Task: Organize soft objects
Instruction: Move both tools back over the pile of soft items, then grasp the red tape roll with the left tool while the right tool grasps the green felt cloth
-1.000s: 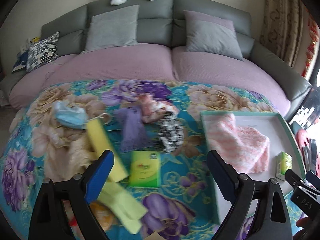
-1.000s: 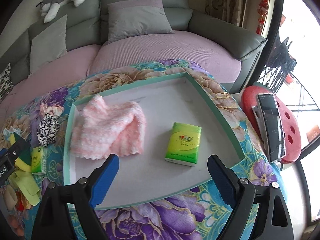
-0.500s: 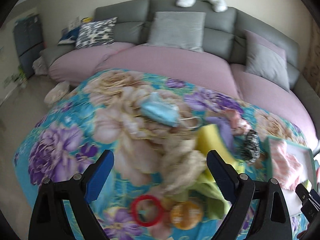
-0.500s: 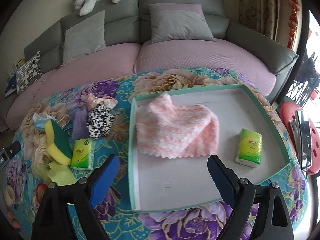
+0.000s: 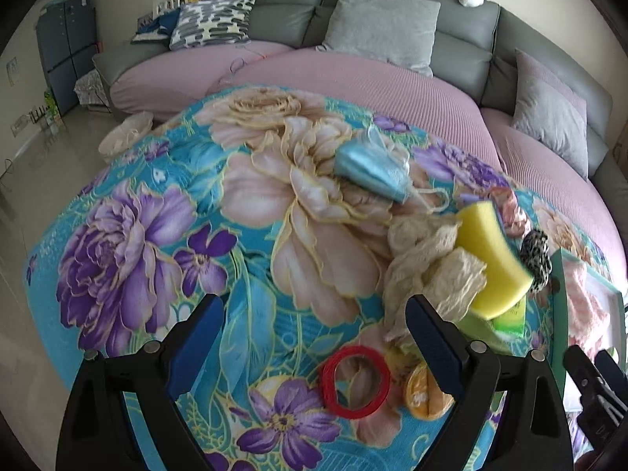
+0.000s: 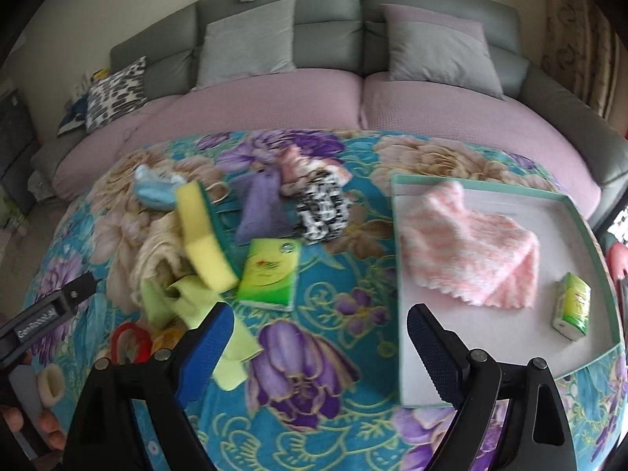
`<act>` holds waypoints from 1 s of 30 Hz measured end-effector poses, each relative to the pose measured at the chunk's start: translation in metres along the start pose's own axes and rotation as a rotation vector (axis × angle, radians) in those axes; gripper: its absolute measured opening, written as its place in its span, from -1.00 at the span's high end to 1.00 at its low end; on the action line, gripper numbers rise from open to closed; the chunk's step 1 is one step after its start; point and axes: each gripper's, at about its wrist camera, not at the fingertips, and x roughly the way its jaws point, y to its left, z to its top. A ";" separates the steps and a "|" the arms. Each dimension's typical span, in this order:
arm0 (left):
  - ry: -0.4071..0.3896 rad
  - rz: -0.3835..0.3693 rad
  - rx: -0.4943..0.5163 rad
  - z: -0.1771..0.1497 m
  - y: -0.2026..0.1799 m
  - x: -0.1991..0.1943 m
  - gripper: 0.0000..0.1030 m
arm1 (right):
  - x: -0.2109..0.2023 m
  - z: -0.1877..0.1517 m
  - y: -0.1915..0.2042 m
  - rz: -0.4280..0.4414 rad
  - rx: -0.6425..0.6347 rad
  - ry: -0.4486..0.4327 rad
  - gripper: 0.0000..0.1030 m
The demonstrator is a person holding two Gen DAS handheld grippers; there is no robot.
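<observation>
Grippers: left gripper [image 5: 316, 347] and right gripper [image 6: 320, 347] are both hanging over the floral blanket [image 5: 165, 212] with jaws spread wide, and neither is holding anything.
Left gripper view: it is facing the left part of the blanket, with a red ring [image 5: 355, 381] lying between its blue fingers near the edge, and an orange item [image 5: 426, 392] sitting just right of the ring.
Loose pile: a cream knit cloth [image 5: 428, 271] is lying bunched beside a yellow sponge [image 5: 492, 261]; a crumpled blue face mask [image 5: 371, 168] is resting farther away.
Right gripper view: it is looking at the middle of the blanket, between the pile on the left and the tray on the right.
Middle items: a green tissue pack [image 6: 271, 272] is lying flat near the sponge, a purple cloth [image 6: 261, 208] is sitting behind it, and a black-and-white patterned cloth [image 6: 322, 210] is lying just right of that.
Yellow-green cloth [image 6: 192, 302]: it is trailing from the pile toward the near edge.
Tray [image 6: 396, 274]: a fluffy pink cloth [image 6: 471, 255] is lying inside at its far side, and a second tissue pack [image 6: 573, 306] is resting in its near right corner.
Background: a grey sofa [image 6: 333, 27] with cushions is standing behind the blanket.
</observation>
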 end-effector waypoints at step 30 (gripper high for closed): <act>0.217 -0.043 0.134 -0.046 -0.016 0.054 -0.77 | 0.046 -0.028 0.059 0.076 -0.155 0.096 -0.17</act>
